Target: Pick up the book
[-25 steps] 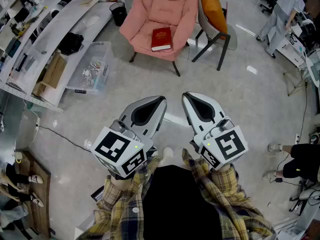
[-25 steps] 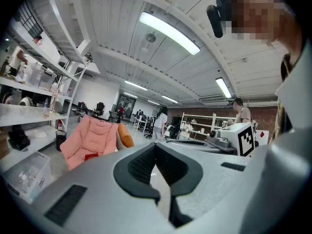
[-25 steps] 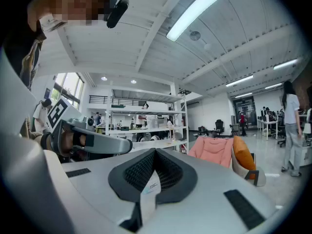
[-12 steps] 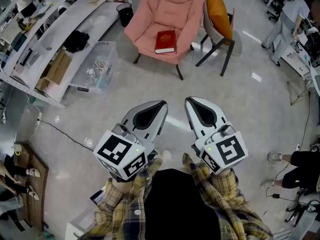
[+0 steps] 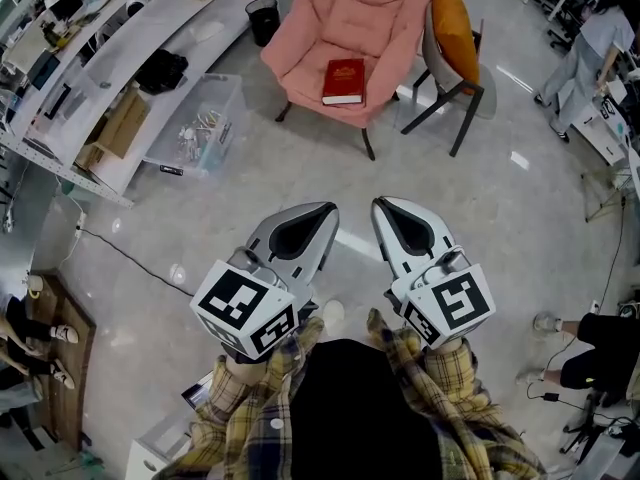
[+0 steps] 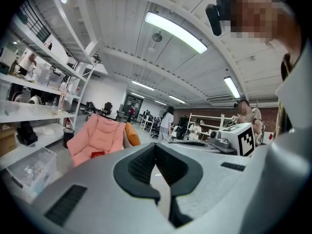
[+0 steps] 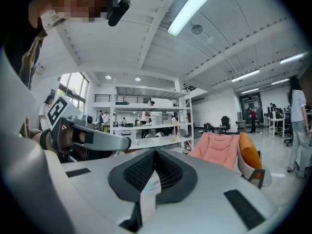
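Note:
A red book (image 5: pixel 343 81) lies flat on the seat of a pink armchair (image 5: pixel 345 13), far ahead across the floor. The left gripper view shows the book (image 6: pixel 98 153) small on that armchair (image 6: pixel 95 136). In the right gripper view only the armchair (image 7: pixel 220 150) shows, and the book is hidden. My left gripper (image 5: pixel 326 208) and right gripper (image 5: pixel 381 204) are held side by side in front of my body, pointing towards the chair. Both are shut with nothing between their jaws, and both are well short of the book.
A chair with an orange cushion (image 5: pixel 455 23) stands right of the armchair. To the left are a clear plastic bin (image 5: pixel 195 123), a black waste bin (image 5: pixel 263 16) and long white benches (image 5: pixel 110 63). A cable (image 5: pixel 130 260) crosses the floor. People (image 5: pixel 590 353) are at the right edge.
In the head view the armchair with the book has drifted to the right and slightly down. Both grippers keep their pose side by side and stay shut.

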Motion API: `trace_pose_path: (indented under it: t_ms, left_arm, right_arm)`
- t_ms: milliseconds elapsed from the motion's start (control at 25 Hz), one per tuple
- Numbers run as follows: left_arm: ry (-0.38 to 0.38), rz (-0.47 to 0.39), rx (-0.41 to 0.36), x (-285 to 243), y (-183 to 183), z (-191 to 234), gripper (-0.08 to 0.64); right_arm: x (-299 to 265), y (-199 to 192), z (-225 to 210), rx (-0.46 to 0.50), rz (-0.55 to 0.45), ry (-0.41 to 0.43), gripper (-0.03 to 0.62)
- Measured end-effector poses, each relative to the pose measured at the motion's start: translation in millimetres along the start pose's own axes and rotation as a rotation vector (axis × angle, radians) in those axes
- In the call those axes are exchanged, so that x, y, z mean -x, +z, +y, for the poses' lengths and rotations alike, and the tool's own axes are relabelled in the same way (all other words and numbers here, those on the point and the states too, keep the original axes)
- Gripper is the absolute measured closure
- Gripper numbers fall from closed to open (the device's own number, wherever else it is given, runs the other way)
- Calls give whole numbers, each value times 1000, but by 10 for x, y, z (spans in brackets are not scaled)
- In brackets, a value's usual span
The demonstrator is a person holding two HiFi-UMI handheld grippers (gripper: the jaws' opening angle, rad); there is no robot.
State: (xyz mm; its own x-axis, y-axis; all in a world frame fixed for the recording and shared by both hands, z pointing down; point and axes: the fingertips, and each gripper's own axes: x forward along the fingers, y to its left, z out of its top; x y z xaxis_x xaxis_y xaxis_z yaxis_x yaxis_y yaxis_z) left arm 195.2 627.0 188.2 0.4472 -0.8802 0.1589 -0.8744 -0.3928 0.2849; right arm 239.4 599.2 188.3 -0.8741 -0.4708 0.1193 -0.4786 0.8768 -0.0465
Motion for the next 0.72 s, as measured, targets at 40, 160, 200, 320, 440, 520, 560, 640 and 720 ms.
trace_pose_path:
  t_ms: [40,160,200,320,440,520,560,640,720]
  left_arm:
    - [-2,2,0,-14,17,65,557]
    - [-10,-1,2,-72,106,301,556]
    - [-12,-2,2,-101,139,392,557]
    - [-27,3,-3,-205,245,678,557]
    - [-52,8,-10,-306,380,989,557]
    - [-69,16,-14,-364,456,1194,557]
    - [-78,21,-14,-389,487,1289,557]
    - [-94,28,-13,-432,536,1468,557]
    - [-107,35,-13,-467,570,1641,556]
  right_arm:
    - [-71,-6,-14,-2,4,-2,577]
    - [-308,0,-64,-6,13,-11,577]
    - [-395,8,-88,-7,14,-15,577]
    - [-677,52,-167,-10,14,-30,577]
    - [-1015,107,-230,-9,15,-44,577]
    - [-1236,135,-274,-14,17,-60,577]
    - [-1337,148,-299,-17,17,-70,577]
    - [-1521,171,-354,-24,16,-90,577]
    - [-1683,179,-405,-30,16,-112,577]
